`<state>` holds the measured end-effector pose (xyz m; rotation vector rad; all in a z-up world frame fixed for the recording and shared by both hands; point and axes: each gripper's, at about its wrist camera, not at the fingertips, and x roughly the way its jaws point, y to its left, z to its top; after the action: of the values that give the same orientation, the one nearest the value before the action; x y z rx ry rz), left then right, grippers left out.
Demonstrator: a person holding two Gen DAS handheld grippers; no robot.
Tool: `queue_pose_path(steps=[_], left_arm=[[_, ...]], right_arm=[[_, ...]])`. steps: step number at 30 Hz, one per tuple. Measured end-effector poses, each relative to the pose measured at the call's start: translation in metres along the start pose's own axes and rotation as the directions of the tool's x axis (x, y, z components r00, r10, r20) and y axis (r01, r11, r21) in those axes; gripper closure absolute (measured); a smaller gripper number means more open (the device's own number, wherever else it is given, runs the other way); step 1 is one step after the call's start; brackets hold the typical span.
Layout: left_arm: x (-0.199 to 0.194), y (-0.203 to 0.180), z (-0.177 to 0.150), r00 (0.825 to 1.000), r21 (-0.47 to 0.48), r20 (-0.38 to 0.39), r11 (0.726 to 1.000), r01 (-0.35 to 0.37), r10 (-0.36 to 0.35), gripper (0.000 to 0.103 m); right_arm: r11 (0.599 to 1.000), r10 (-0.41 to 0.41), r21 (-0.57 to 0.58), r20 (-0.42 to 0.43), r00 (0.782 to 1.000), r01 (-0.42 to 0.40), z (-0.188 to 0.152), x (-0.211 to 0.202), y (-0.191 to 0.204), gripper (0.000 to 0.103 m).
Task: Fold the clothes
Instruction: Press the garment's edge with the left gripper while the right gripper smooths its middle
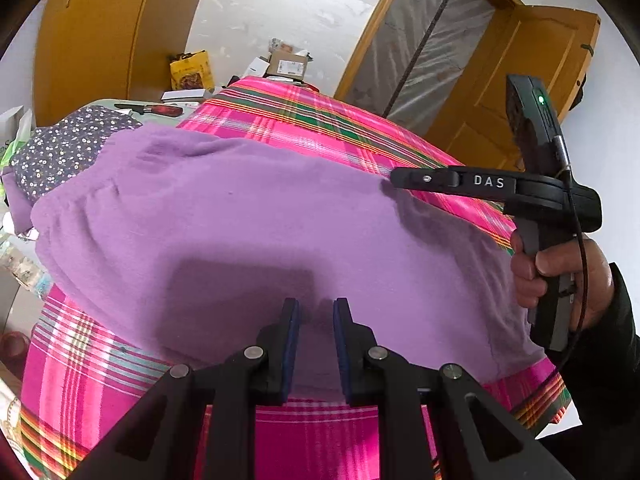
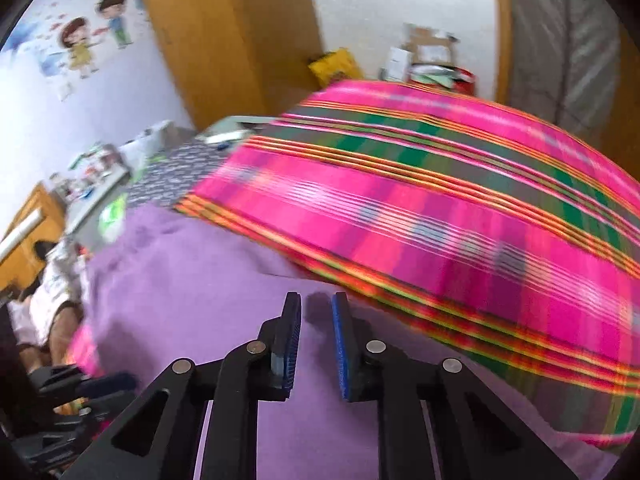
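In the left wrist view, the left gripper [image 1: 316, 312] sits nearest, its two blue-padded fingers [image 1: 289, 344] set a narrow gap apart. A low ridge of the purple garment [image 1: 240, 216] lies in that gap; whether the pads actually press on it I cannot tell. The garment is soft and fleecy, spread wide and mostly flat over a pink plaid cloth [image 1: 304, 120] that covers the surface beneath, with plaid showing both at the near edge and beyond the far edge. A gathered, wrinkled edge of the garment lies toward the left.

To the right, a hand [image 1: 560, 276] in a dark sleeve grips the handle of the right gripper [image 1: 394, 178], whose tip reaches to the garment's far right edge, where it meets the plaid. From this side its fingers cannot be told apart.

In the blurred right wrist view, the right gripper [image 2: 316, 308] shows its fingers [image 2: 294, 340] a small gap apart, with nothing pinched between them; purple cloth lies below and the plaid cloth beyond.

Farther back on the left is a dark floral cloth [image 1: 68, 148], then a red-handled tool [image 1: 160, 110]. Behind these stand a yellow bag [image 1: 191, 70] and cardboard boxes [image 1: 290, 64] against a white wall, with wooden doors [image 1: 536, 68] on either side.
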<state>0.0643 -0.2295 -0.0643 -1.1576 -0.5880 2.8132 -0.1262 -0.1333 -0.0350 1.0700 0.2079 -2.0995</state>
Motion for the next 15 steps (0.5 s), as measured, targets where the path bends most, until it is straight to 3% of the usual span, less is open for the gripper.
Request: queue_pose_path(steps=[4, 8, 11, 15], left_arm=[[-0.003, 0.01, 0.0, 1.0, -0.013, 0.009, 1.0, -0.005, 0.005, 0.086], [-0.009, 0.025, 0.001, 0.999, -0.043, 0.03, 0.999, -0.03, 0.031, 0.086], [-0.023, 0.04, 0.003, 0.991, -0.091, 0.089, 0.992, -0.092, 0.1, 0.086], [-0.04, 0.071, 0.009, 0.977, -0.186, 0.161, 0.977, -0.108, 0.139, 0.086]], right_arm=[[1.0, 0.016, -0.018, -0.057, 0.998, -0.017, 0.007, 0.03, 0.012, 0.087], [1.0, -0.017, 0.004, -0.078, 0.997, 0.017, 0.013, 0.048, 0.004, 0.097], [1.0, -0.008, 0.013, -0.077, 0.997, 0.009, 0.012, 0.043, 0.004, 0.097], [1.0, 0.01, 0.001, -0.049, 0.999, -0.009, 0.0, 0.019, 0.01, 0.092]])
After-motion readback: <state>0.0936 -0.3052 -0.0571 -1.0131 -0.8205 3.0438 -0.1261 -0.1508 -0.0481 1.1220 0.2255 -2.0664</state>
